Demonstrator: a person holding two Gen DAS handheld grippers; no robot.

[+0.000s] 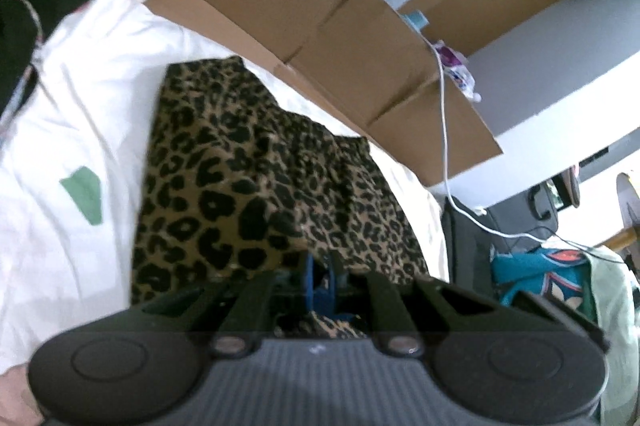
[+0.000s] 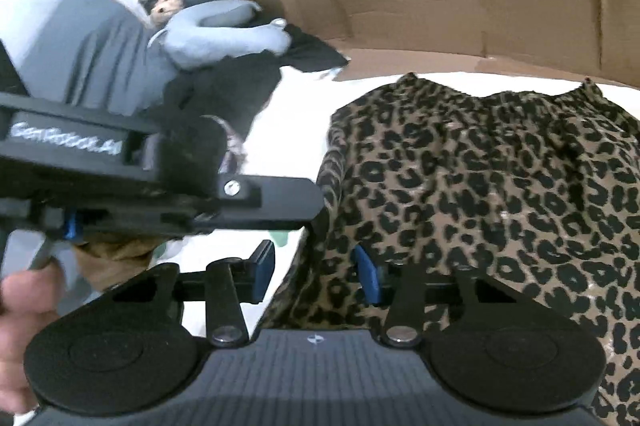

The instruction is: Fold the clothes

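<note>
We see a leopard-print garment [image 1: 256, 161], tan with black spots, spread on a white sheet [image 1: 80, 97]. Its far end is a gathered, ruffled band that lies close to the cardboard edge behind the sheet. The cloth is soft and wrinkled, with long folds running from that band toward us. In the left wrist view its near edge rises off the sheet into a pinched fold. In the right wrist view the garment [image 2: 500, 193] fills the right half, and its left edge forms a raised ridge running toward us over the white sheet [image 2: 288, 129]
</note>
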